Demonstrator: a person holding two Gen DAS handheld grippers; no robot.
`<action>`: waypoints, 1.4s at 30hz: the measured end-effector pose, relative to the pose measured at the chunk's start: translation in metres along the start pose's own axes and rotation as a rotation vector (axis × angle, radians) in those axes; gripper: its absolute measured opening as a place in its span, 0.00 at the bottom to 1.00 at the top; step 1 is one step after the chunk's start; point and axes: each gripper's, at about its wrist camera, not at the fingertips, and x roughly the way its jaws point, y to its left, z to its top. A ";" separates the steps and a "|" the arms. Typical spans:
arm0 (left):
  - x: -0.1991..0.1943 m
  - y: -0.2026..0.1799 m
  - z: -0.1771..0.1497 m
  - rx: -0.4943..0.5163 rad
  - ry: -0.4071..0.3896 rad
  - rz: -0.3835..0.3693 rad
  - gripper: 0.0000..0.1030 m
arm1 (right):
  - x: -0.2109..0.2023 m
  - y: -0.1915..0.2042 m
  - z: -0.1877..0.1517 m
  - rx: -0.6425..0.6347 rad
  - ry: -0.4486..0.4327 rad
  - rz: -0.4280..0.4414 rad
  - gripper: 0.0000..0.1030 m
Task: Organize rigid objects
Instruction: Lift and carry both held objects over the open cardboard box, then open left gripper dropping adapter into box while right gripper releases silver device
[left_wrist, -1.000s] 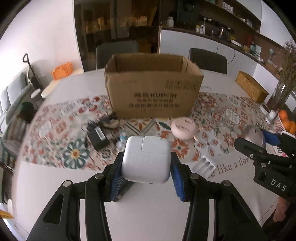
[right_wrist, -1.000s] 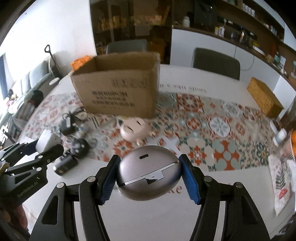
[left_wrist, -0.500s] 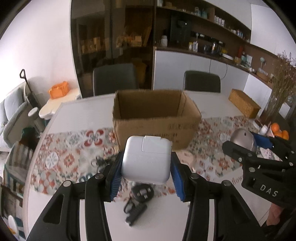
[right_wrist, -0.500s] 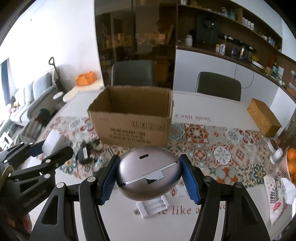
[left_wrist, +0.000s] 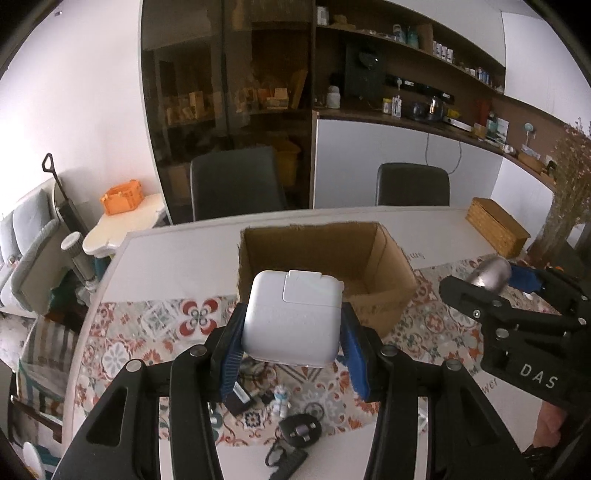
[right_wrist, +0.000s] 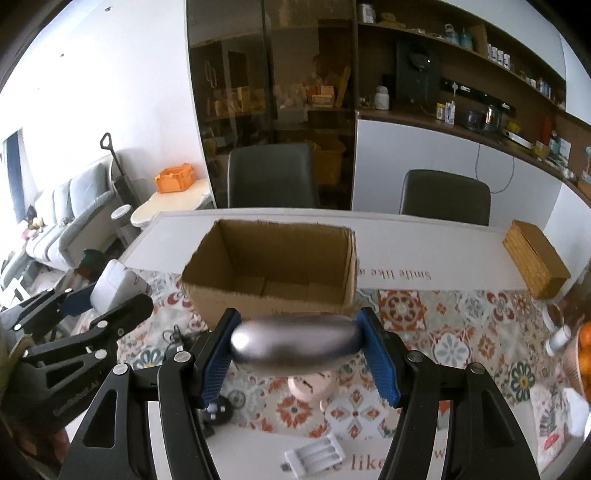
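My left gripper (left_wrist: 293, 345) is shut on a white square power adapter (left_wrist: 293, 317), held above the table in front of the open cardboard box (left_wrist: 380, 295). My right gripper (right_wrist: 297, 354) is shut on a grey oval case (right_wrist: 295, 345), also raised just short of the box (right_wrist: 273, 306). The box interior looks bare. Each gripper appears in the other's view: the right one (left_wrist: 491, 284) with the grey case at the right edge, the left one (right_wrist: 110, 295) with the adapter at the left edge.
On the patterned runner (right_wrist: 443, 339) below lie a pink round item (right_wrist: 314, 387), a white battery holder (right_wrist: 317, 456), black plugs and cables (left_wrist: 291, 443) and a small figurine (left_wrist: 281, 397). A wicker box (right_wrist: 535, 264) stands at the far right. Two dark chairs sit behind the table.
Both grippers have risen with their objects and come closer to the box, so I now look down into it. The grey case has tipped in the right gripper, showing its narrow edge.
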 end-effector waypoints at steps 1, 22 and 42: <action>0.001 0.000 0.004 0.002 -0.007 0.006 0.47 | 0.003 -0.001 0.006 0.000 0.001 0.007 0.62; 0.082 0.015 0.063 0.010 0.077 0.042 0.47 | 0.093 -0.012 0.077 0.023 0.129 0.043 0.62; 0.119 0.024 0.072 0.006 0.131 0.072 0.64 | 0.150 -0.012 0.079 0.021 0.257 0.026 0.62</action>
